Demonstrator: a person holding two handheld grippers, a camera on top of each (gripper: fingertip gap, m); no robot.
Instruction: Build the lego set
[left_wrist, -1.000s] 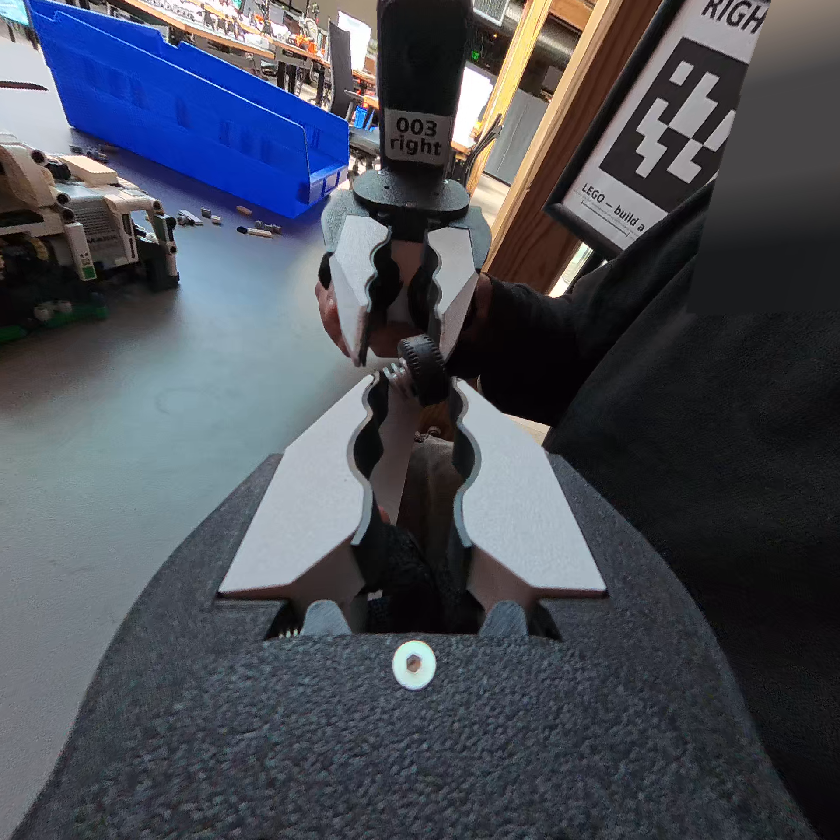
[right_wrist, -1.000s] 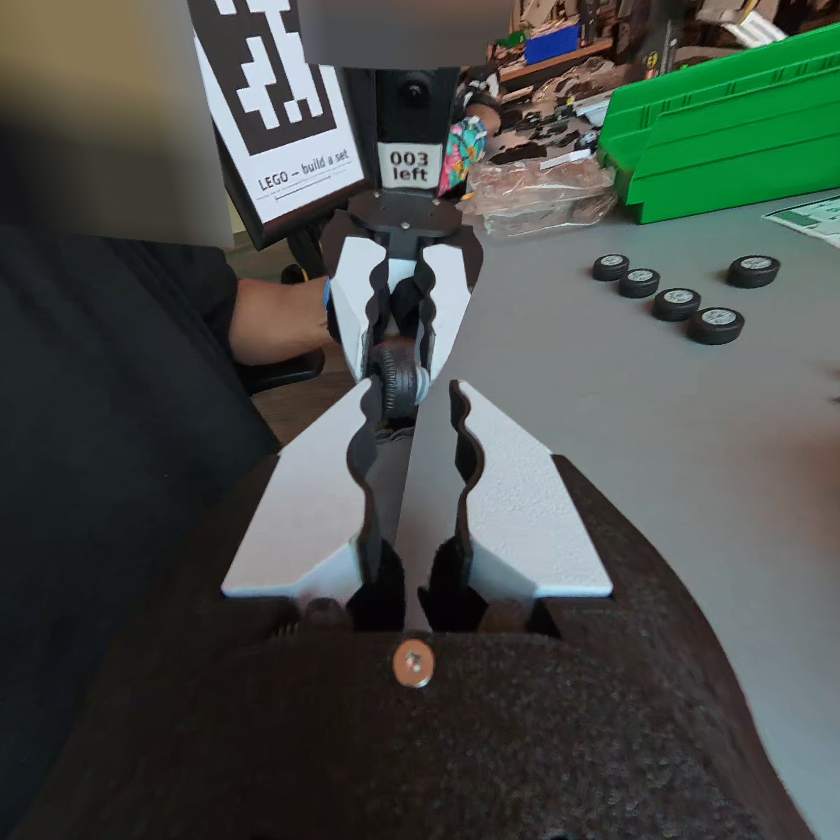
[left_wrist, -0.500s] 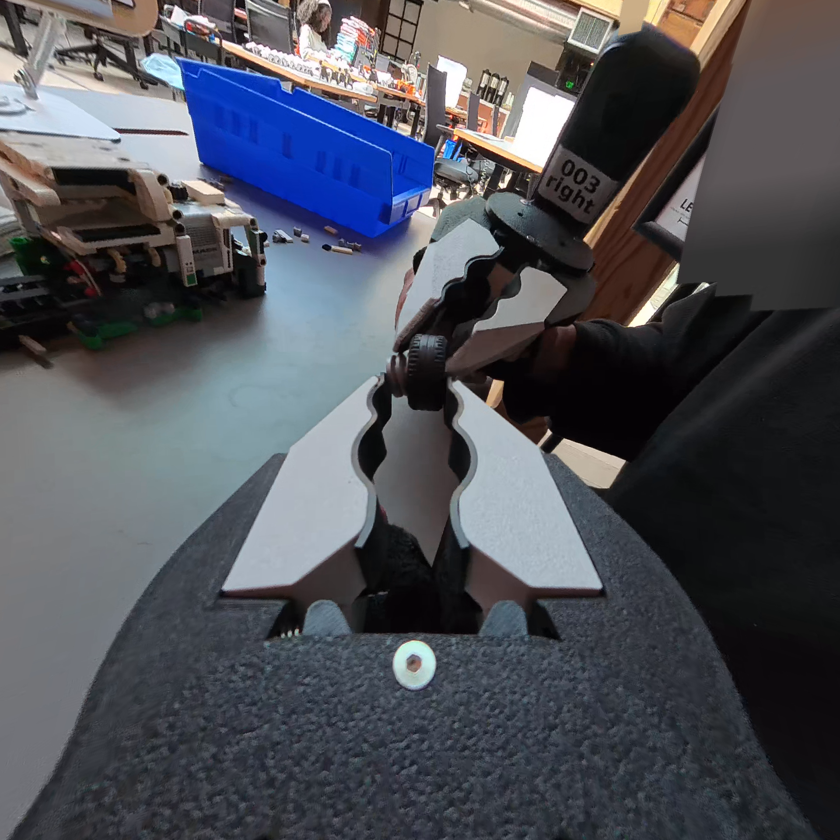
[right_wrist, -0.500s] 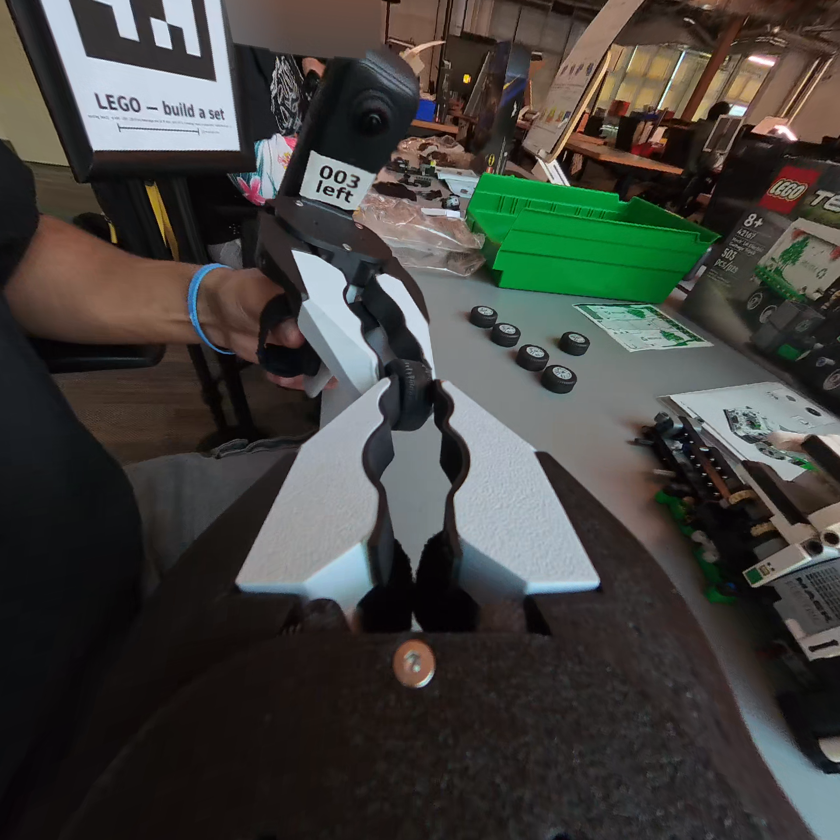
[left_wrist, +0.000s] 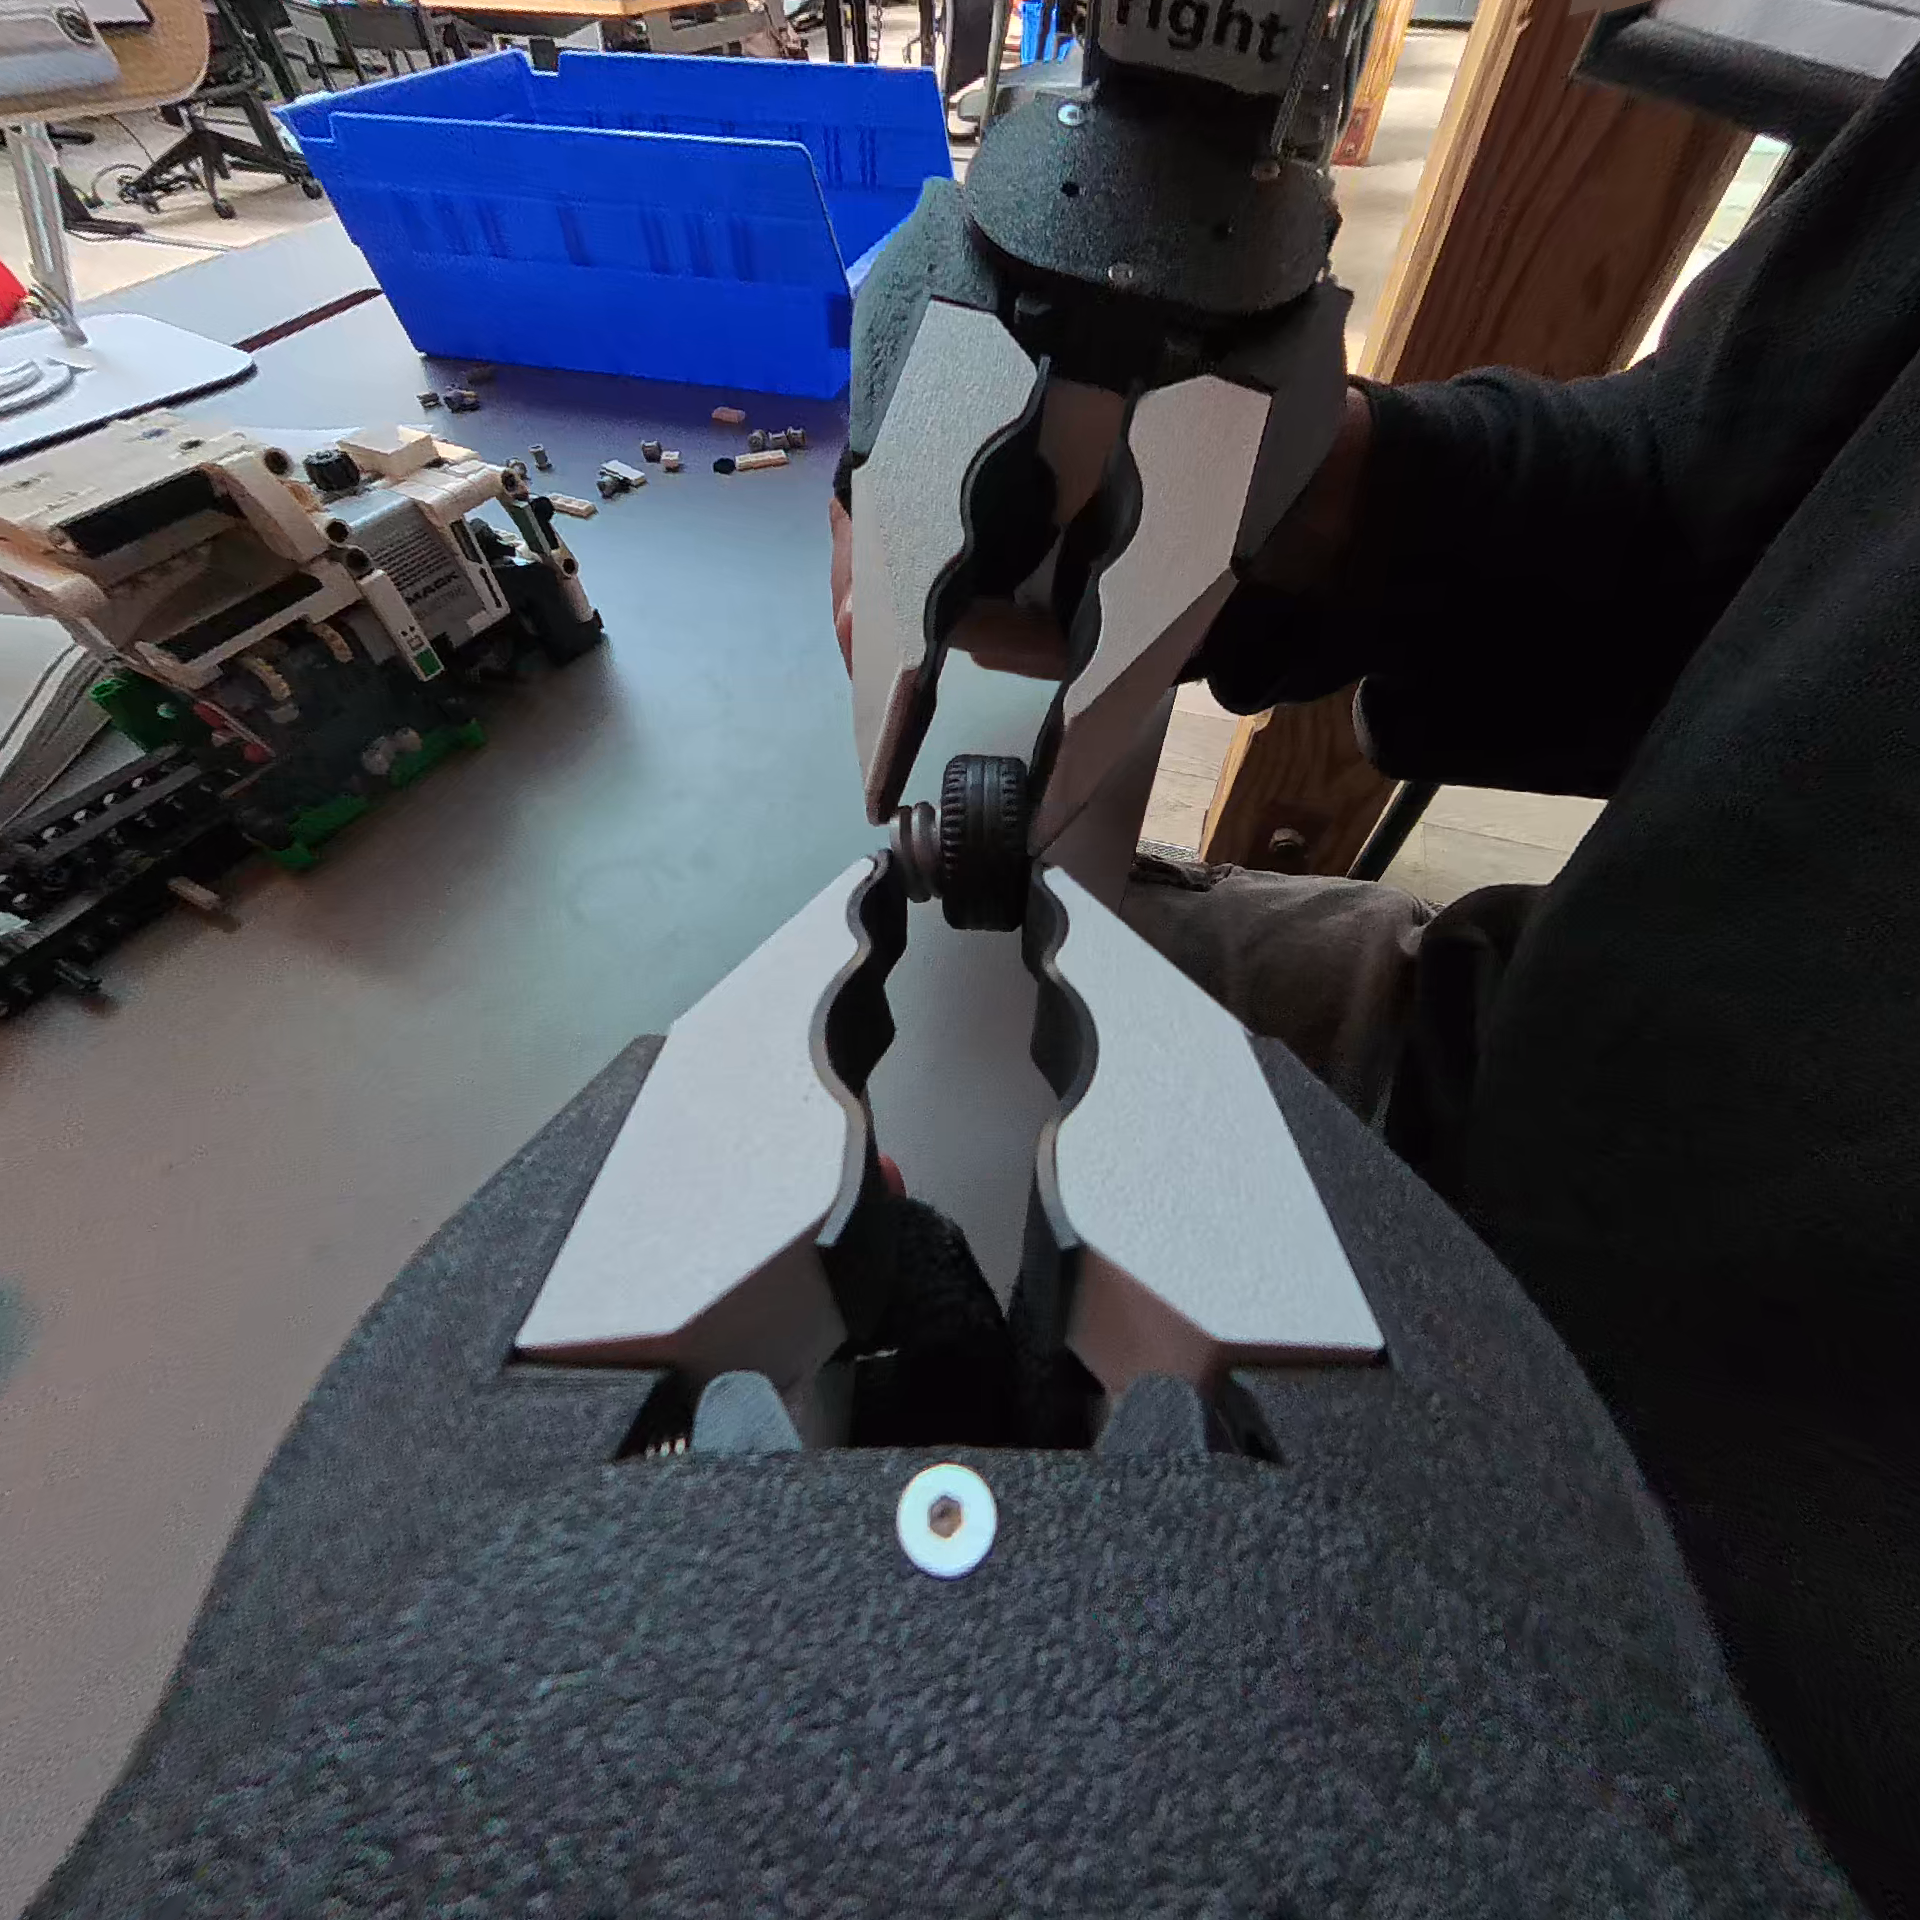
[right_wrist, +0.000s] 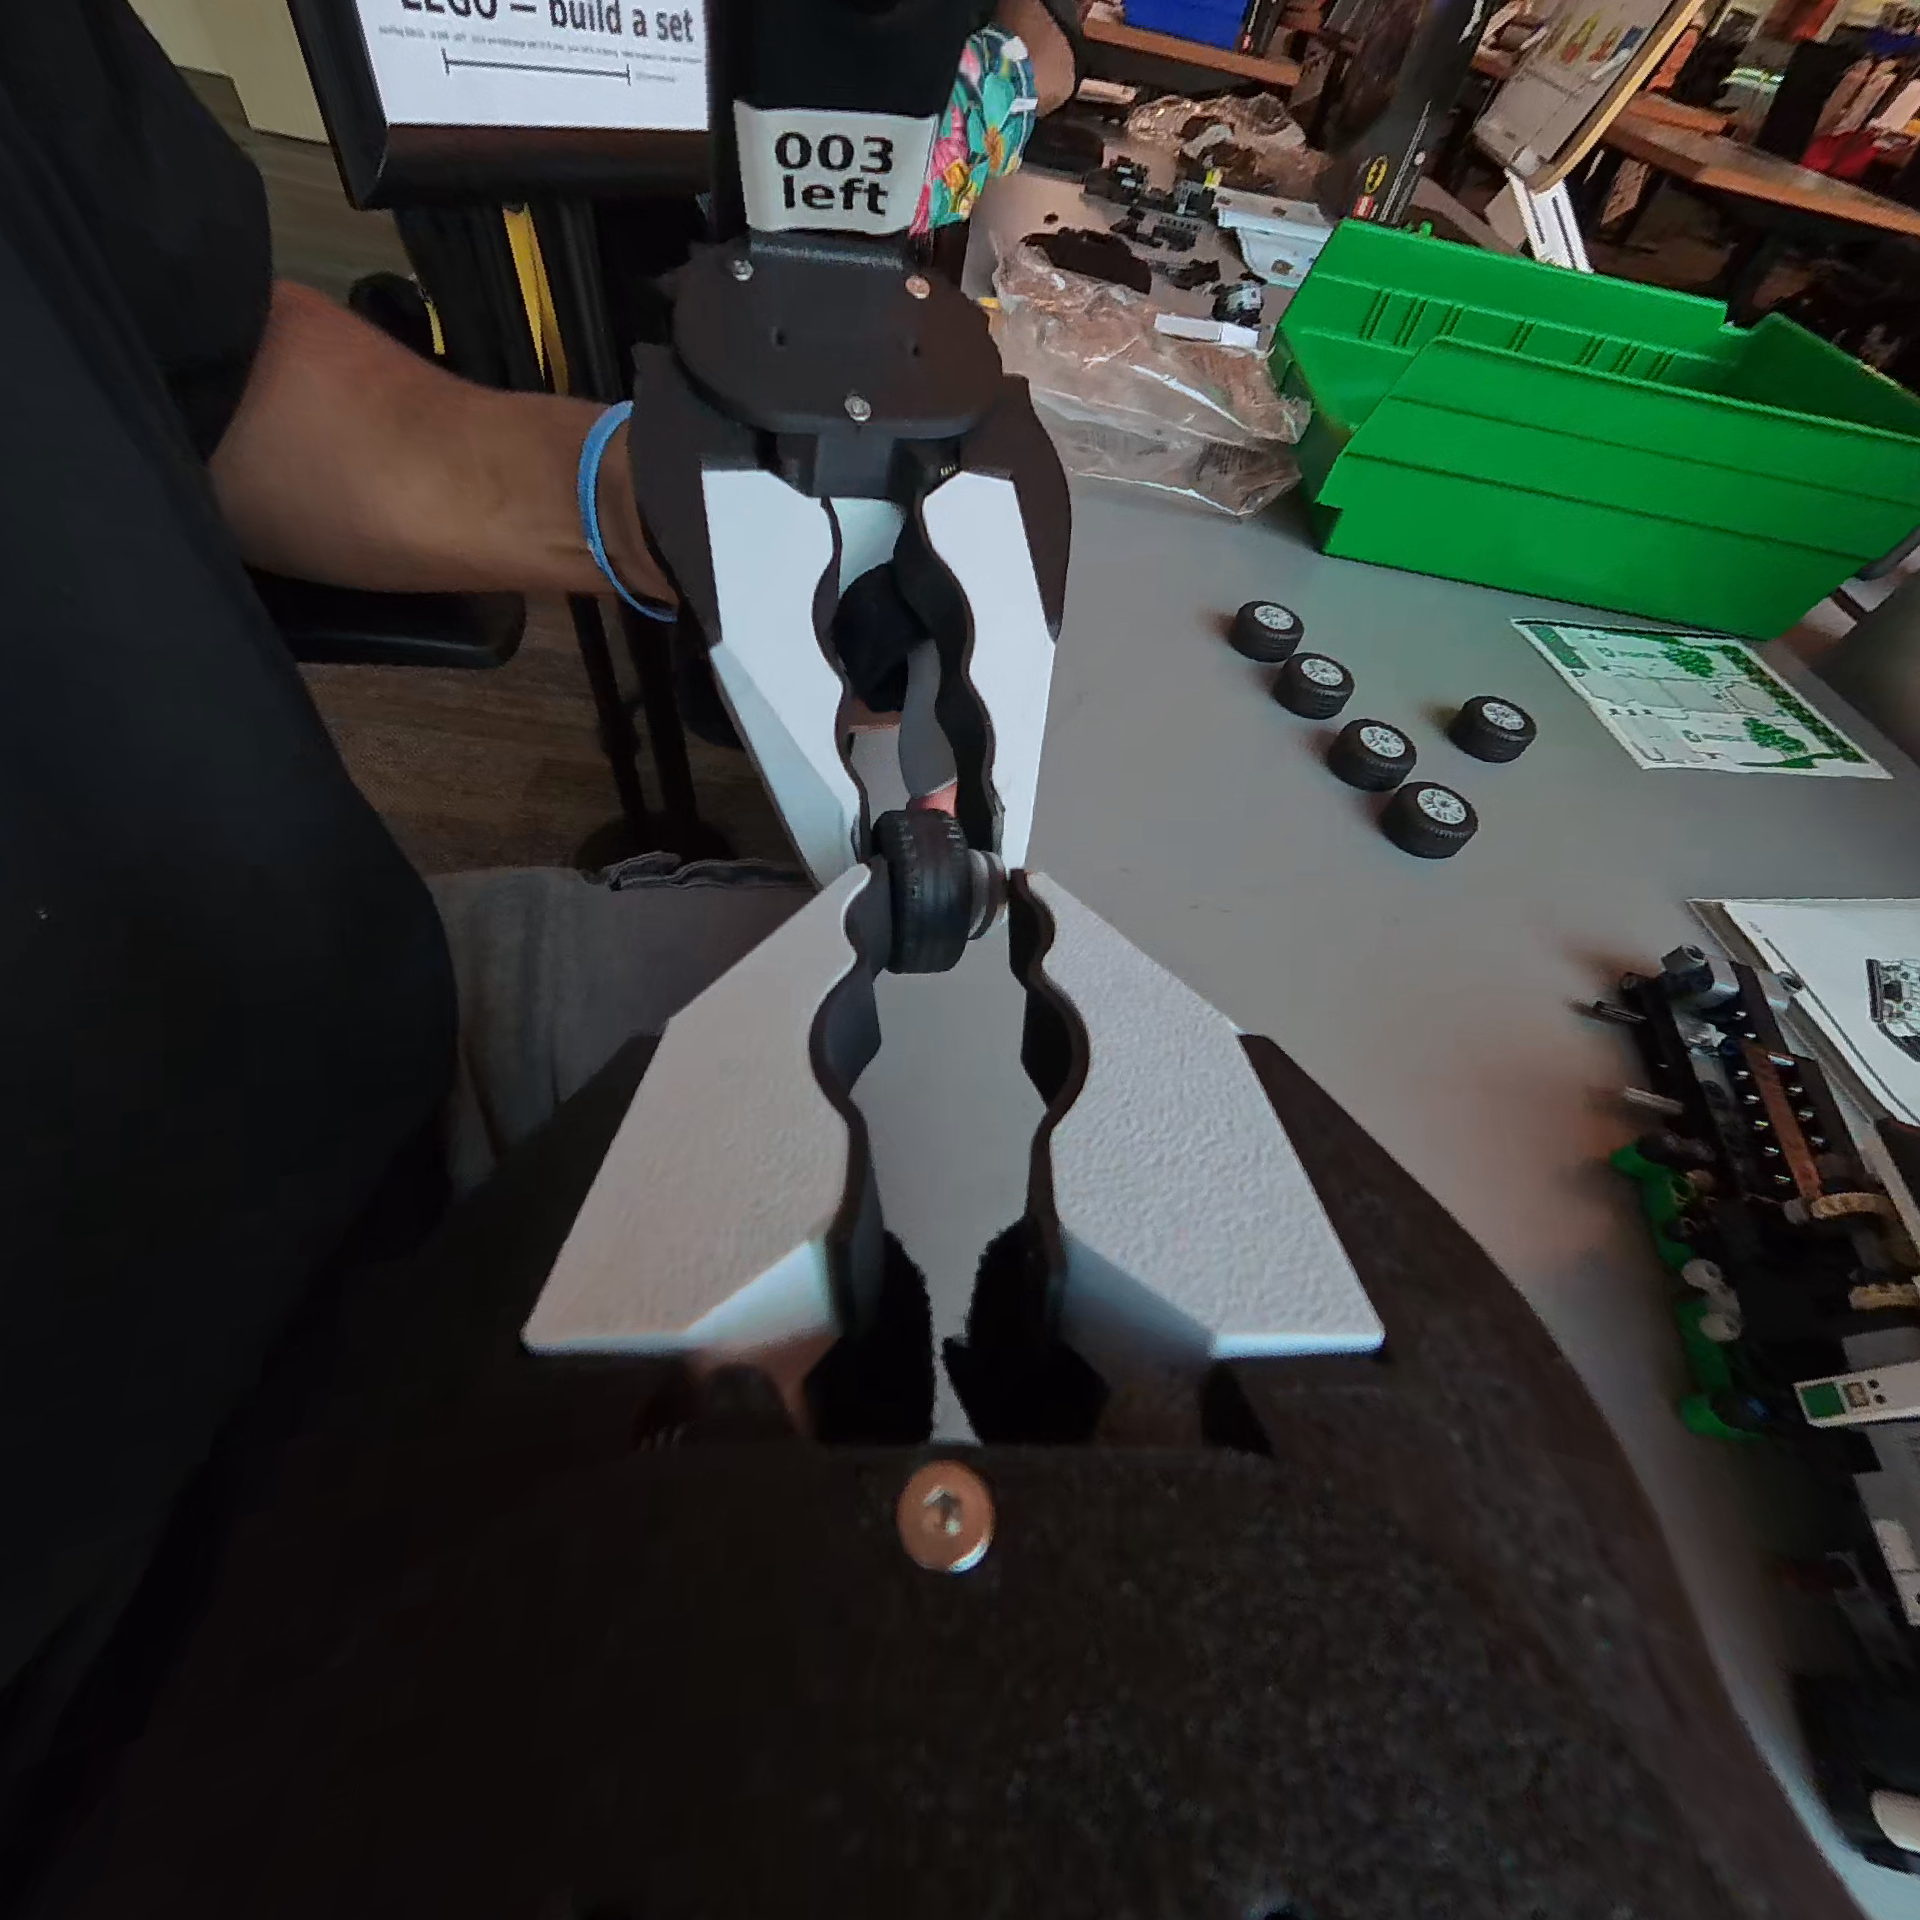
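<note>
The grey bench (left_wrist: 260, 1143) carries most of what is in sight, and a person in a dark top sits at its edge with a hand-held gripper in each hand. On the far side in the left wrist view stands a blue bin (left_wrist: 623, 229), with small loose bricks (left_wrist: 665, 457) scattered in front of it. In the right wrist view a green bin (right_wrist: 1600, 457) sits at the far edge beside a crumpled clear plastic bag (right_wrist: 1143, 405). A partly built toy truck (left_wrist: 270, 592) in white, black and green lies on the bench, near printed instruction sheets (right_wrist: 1694, 696). Five small spare wheels (right_wrist: 1371, 753) lie in a loose cluster on the bench, well apart from the grippers. The two grippers meet tip to tip over the bench edge, above the person's lap. The left hand-held gripper (left_wrist: 951, 883) has its jaws at a narrow gap with the tips against a small black wheel (left_wrist: 982, 842) and its grey hub. The right hand-held gripper (right_wrist: 935, 904) is likewise narrow around the same wheel, whose tyre sits against its left finger. Whether one or both actually clamp the wheel I cannot tell.
</note>
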